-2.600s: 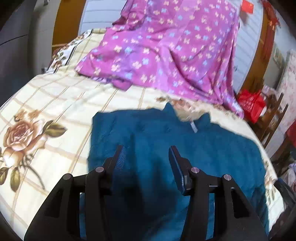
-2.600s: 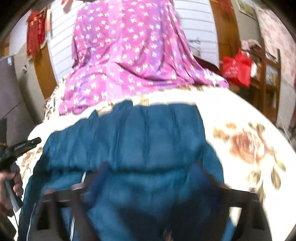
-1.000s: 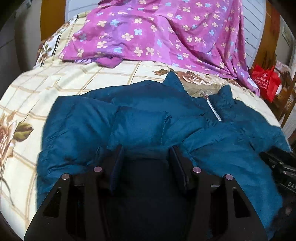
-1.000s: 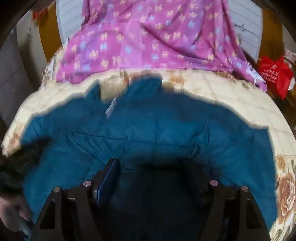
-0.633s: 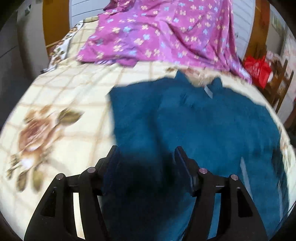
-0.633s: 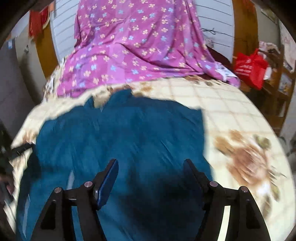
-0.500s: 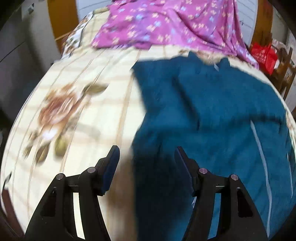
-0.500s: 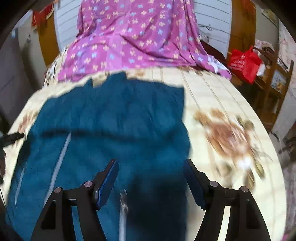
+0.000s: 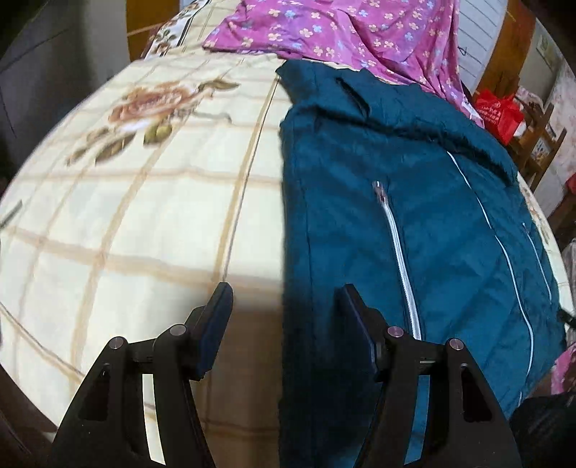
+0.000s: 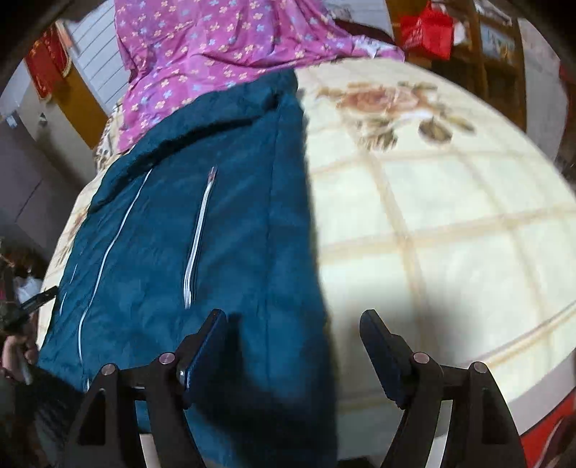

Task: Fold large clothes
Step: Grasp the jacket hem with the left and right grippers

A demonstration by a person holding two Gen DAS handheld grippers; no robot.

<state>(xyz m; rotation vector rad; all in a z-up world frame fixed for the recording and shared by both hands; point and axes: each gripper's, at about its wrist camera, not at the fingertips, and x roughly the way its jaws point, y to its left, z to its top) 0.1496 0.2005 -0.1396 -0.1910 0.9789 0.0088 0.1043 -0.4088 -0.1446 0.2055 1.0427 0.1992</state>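
A teal padded jacket point(image 9: 414, 216) with white zips lies lengthwise on the bed, its collar at the far end by a purple sheet. My left gripper point(image 9: 284, 291) hovers open over the jacket's left edge near the hem, which runs between the fingers without being pinched. In the right wrist view the jacket point(image 10: 223, 216) fills the left half. My right gripper point(image 10: 292, 314) straddles its right edge, jaws opening, pads off the cloth. The left gripper point(image 10: 37, 298) and a hand show at the far left of that view.
The bed has a cream checked cover with rose prints point(image 9: 126, 216). A purple flowered sheet point(image 9: 342, 32) is heaped at the head end. A red bag point(image 9: 498, 111) and wooden furniture point(image 10: 496, 46) stand past the bed's right side. The bed's near edge lies just under both grippers.
Both grippers have swept apart from the jacket's middle, the left to its left edge and the right to its right edge. Their jaws stand wider, and the jacket now lies narrower and flat.
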